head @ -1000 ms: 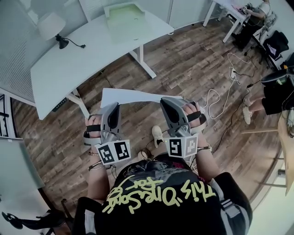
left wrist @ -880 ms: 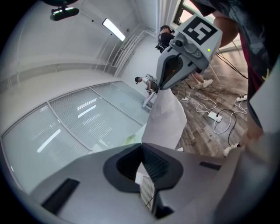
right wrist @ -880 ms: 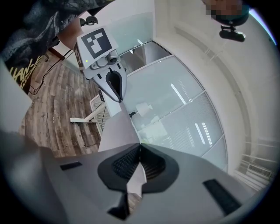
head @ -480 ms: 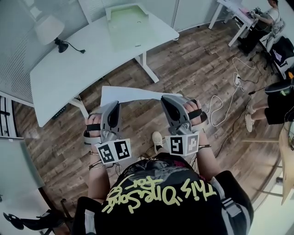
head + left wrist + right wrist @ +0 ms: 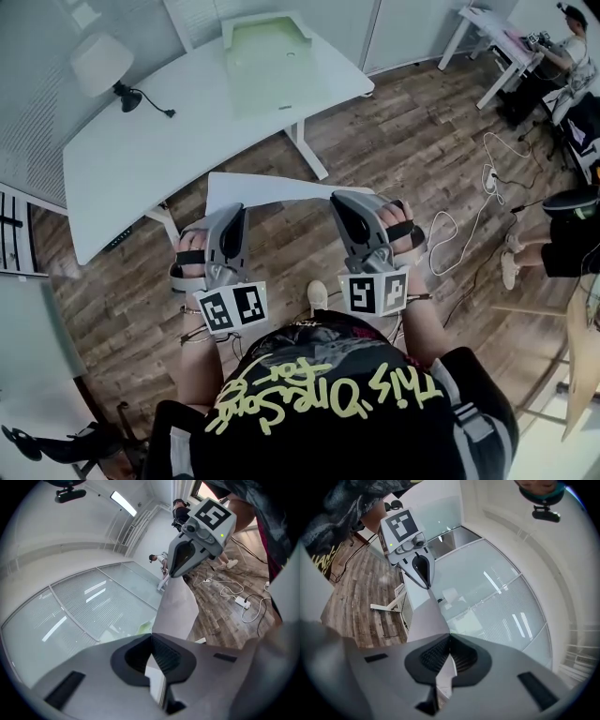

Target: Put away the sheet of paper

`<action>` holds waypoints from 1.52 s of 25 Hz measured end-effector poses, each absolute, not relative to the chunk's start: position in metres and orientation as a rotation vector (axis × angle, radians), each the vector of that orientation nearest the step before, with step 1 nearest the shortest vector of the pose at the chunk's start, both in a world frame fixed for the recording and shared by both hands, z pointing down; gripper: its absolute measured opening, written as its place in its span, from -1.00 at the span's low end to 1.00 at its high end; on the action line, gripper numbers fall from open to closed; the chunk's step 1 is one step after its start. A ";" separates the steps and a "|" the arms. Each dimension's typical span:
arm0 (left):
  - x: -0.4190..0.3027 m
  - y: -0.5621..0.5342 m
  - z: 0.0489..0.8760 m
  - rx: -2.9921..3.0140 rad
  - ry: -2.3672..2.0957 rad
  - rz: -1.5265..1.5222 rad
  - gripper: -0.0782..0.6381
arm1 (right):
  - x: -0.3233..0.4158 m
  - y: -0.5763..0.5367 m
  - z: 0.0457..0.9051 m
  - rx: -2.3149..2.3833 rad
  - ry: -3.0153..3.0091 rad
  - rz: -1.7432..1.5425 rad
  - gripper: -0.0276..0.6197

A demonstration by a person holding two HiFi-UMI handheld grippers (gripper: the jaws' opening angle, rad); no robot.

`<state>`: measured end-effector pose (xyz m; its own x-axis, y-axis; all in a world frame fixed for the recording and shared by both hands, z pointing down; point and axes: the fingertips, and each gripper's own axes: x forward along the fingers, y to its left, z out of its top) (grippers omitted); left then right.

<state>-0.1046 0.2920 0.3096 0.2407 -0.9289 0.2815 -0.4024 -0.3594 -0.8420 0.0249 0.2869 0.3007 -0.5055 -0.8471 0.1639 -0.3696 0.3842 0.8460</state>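
Spanning left tool [image 5: 232, 217] and right tool [image 5: 341, 204], paper [image 5: 272, 193] pinched by both.

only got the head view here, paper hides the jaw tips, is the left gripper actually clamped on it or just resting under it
observer: Clamped. The left gripper view shows the left gripper with its jaws shut on one edge of the sheet of paper.
operator: ok and the right one, same grip
observer: Yes. The right gripper view shows the right gripper with its jaws shut on the sheet too, and the paper runs in a gentle curve across to the other gripper.
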 end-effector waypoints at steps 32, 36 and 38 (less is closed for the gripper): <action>-0.065 0.245 0.324 -1.860 1.285 -1.121 -0.76 | 0.061 0.233 0.324 0.947 -2.144 -1.021 -0.89; -0.062 0.249 0.322 -1.854 1.279 -1.130 -0.76 | 0.063 0.236 0.319 0.946 -2.154 -1.026 -0.89; -0.060 0.251 0.321 -1.849 1.281 -1.134 -0.76 | 0.066 0.238 0.318 0.945 -2.159 -1.029 -0.89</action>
